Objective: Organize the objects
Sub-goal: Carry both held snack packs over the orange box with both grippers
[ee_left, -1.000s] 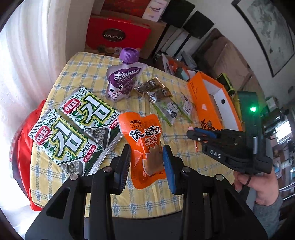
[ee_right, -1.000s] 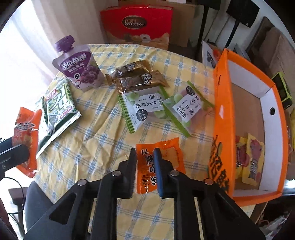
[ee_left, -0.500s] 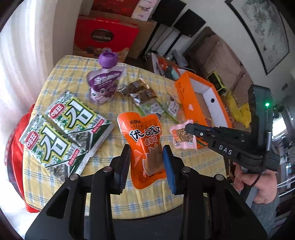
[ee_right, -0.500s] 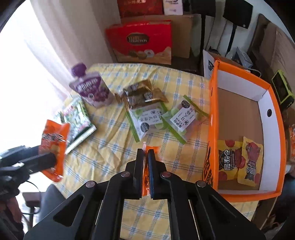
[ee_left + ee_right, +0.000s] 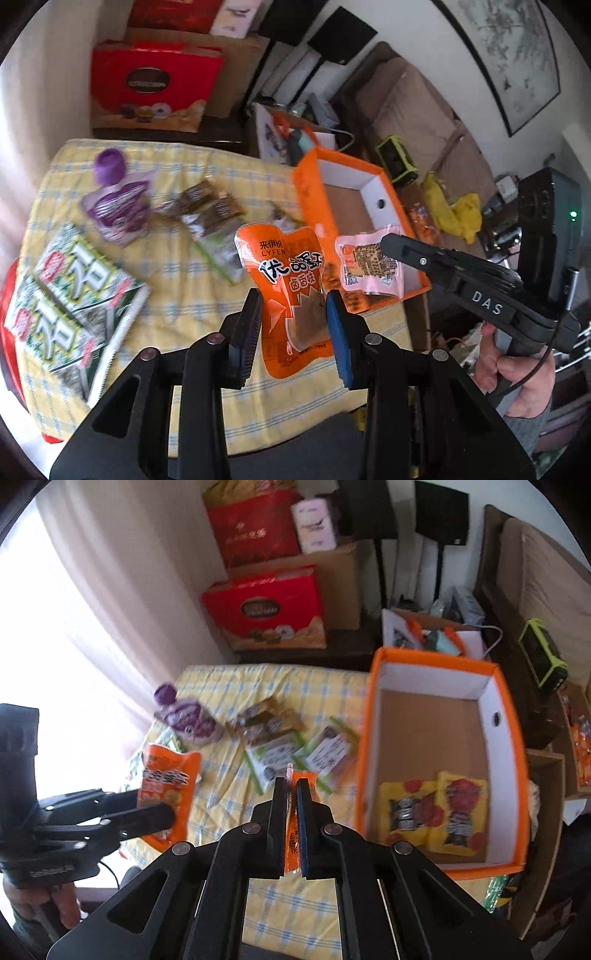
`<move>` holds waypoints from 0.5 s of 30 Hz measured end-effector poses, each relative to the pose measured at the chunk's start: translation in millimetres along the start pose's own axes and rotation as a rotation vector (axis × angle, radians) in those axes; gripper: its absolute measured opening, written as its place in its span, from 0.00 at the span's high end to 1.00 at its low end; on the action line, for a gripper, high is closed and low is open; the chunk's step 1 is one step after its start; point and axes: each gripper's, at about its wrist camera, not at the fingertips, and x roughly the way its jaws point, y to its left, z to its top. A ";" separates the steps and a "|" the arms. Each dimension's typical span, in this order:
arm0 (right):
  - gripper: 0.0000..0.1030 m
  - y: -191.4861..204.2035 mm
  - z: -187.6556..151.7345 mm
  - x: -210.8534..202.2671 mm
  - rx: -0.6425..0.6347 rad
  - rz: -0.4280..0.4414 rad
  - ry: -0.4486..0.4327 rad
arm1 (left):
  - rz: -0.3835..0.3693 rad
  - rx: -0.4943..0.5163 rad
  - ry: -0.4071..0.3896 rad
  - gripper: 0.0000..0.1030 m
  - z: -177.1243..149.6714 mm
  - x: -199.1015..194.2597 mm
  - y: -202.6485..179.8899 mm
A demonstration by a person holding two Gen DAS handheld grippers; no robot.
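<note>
At the bottom centre of the left wrist view, the left gripper [image 5: 293, 314] is clamped across an orange snack pouch [image 5: 290, 280], pads pressing its lower sides; the pouch stands upright above the table [image 5: 177, 295], and its bottom edge hides part of the checked cloth. In the right wrist view this same pouch [image 5: 168, 779] shows at centre left, its lower corner covered by the dark fingers.

The right gripper [image 5: 292, 794], bottom centre of its own view, is clenched on a thin orange packet [image 5: 291, 834] seen edge-on, so its print is hard to read. From the left wrist view that packet [image 5: 369, 264] shows its pale pink back at centre right, the gripper [image 5: 388, 242] tip covering its upper right corner. The hand [image 5: 517, 373] on the handle is cut off at the lower right.

Further out, the orange box [image 5: 373, 716] fills the right of the right wrist view, with two yellow packets [image 5: 437, 812] lying at its near end. On the table, blurred by motion, lie a purple-capped pouch [image 5: 188, 720], brown wrapped snacks [image 5: 264, 722] and green-edged sachets [image 5: 299, 755]. Two seaweed packs [image 5: 70, 302] sit at the left edge of the left wrist view, smeared and partly cropped.
</note>
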 end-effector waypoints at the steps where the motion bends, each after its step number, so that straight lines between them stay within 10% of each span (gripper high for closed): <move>1: 0.97 -4.9 2.6 -5.4 0.006 -0.005 -0.009 | -0.012 0.001 0.005 0.69 3.3 3.2 -5.3; 15: 0.97 -107.3 29.3 -8.3 0.163 -0.166 -0.031 | -0.061 0.092 0.071 0.68 52.4 102.5 -81.7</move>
